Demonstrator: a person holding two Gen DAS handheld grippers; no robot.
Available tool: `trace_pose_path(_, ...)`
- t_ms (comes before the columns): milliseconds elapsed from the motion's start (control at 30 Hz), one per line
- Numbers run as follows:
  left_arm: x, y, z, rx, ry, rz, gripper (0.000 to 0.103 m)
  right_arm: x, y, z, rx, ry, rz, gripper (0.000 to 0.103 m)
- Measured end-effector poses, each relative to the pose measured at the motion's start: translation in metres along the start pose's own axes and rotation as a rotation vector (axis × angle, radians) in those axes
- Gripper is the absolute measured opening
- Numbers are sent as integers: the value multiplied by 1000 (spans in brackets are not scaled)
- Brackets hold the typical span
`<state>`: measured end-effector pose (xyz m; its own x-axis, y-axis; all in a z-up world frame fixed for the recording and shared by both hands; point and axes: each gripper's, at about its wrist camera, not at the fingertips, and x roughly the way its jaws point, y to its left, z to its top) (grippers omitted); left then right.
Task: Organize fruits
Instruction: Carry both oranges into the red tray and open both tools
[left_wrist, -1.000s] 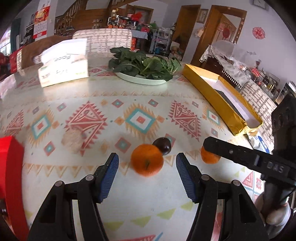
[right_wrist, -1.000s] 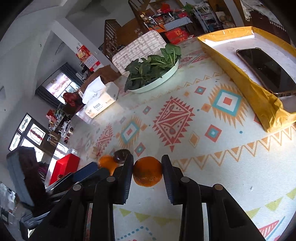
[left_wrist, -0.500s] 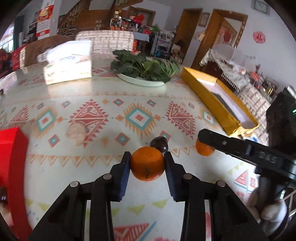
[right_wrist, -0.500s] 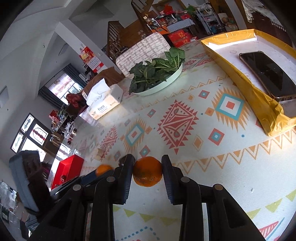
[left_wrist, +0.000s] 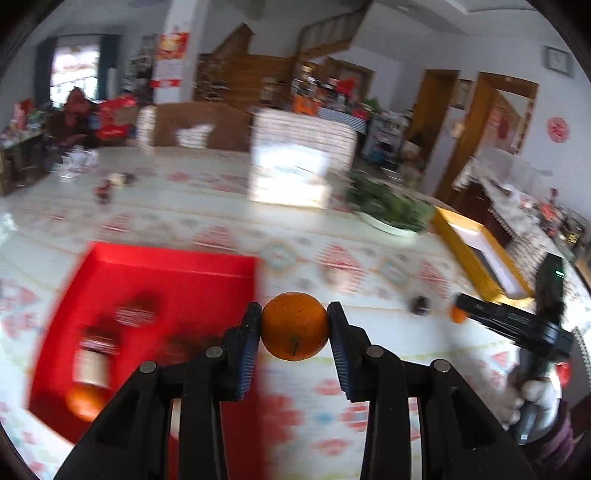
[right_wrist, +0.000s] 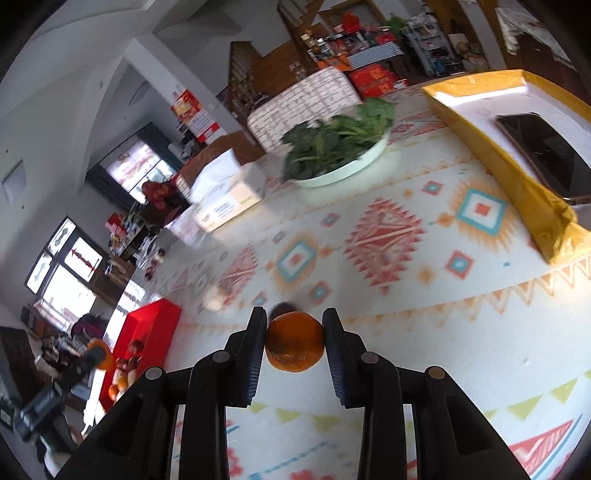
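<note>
The orange (left_wrist: 294, 326) is now up off the table, swung over beside the red box (left_wrist: 173, 266), so it can soon go in. The left tongs (left_wrist: 294, 328) squeeze it tight between both pads. The right tongs (right_wrist: 294, 341) squeeze another orange (right_wrist: 294, 341) too.

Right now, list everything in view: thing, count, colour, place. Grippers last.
oranges: 2 held, orange, one per gripper; other
dark fruit: 1, dark purple, on tablecloth
red box: 1, red, table's left side, fruit inside
tissue box: 1, white, far side
greens plate: 1, white with green leaves, far side
yellow box: 1, yellow, right edge, phone inside
tablecloth: 1, patterned cream
left gripper: shut on orange
right gripper: shut on orange
</note>
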<state>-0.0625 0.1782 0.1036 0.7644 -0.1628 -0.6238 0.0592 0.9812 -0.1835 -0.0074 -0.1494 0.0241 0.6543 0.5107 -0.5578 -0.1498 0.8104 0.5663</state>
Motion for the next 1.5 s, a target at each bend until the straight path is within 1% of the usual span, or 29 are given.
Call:
trace_pose_path(100,-12,34,10,6,-17,88,36,0,30,-3,-38,23,34,34)
trace_pose_path(167,-11,54,14,0,-12,123,36,4,56,-4,-71,44,62,34)
trace_pose_path(233,-6,72,16,-18,5,141,36,12,82,-6,-105,65,88,34)
trace_pose_path(333,11,99,17,-57,46,162,36,33,128,-14,-163,118,130,34)
trace_pose_path(400,19,110,15,-72,65,166,36,50,154,-24,-195,158,151,34)
trace_pose_path(533,30,130,9,-118,98,153,36,86,200,-41,-266,224,162,34)
trace_pose_path(633,32,137,5,-137,104,137,36,113,226,-50,-314,259,150,35)
trace_pose_path(733,33,142,3,-152,108,125,36,140,245,-57,-350,284,117,35)
trace_pose_path(800,31,145,2,-162,103,117,37,150,249,-60,-358,295,102,35)
trace_pose_path(867,26,149,1,-178,88,106,43,161,255,-62,-372,298,80,36)
trace_pose_path(900,23,150,2,-185,80,104,49,164,258,-64,-379,292,68,36)
trace_pose_path(933,18,152,2,-195,66,104,52,165,258,-64,-380,287,63,36)
trace_pose_path(1000,8,153,3,-209,41,98,54,169,259,-62,-368,278,61,37)
trace_pose_path(1133,-11,150,3,-227,-1,85,61,166,257,-56,-333,265,78,39)
trace_pose_path(1233,-25,145,2,-232,-31,78,62,154,256,-49,-318,243,96,41)
trace_pose_path(1333,-36,138,2,-236,-49,59,63,133,245,-36,-295,207,101,41)
trace_pose_path(1400,-44,128,3,-230,-62,39,64,115,230,-25,-270,176,96,41)
trace_pose_path(1500,-53,113,5,-215,-81,14,71,83,197,-5,-226,120,62,42)
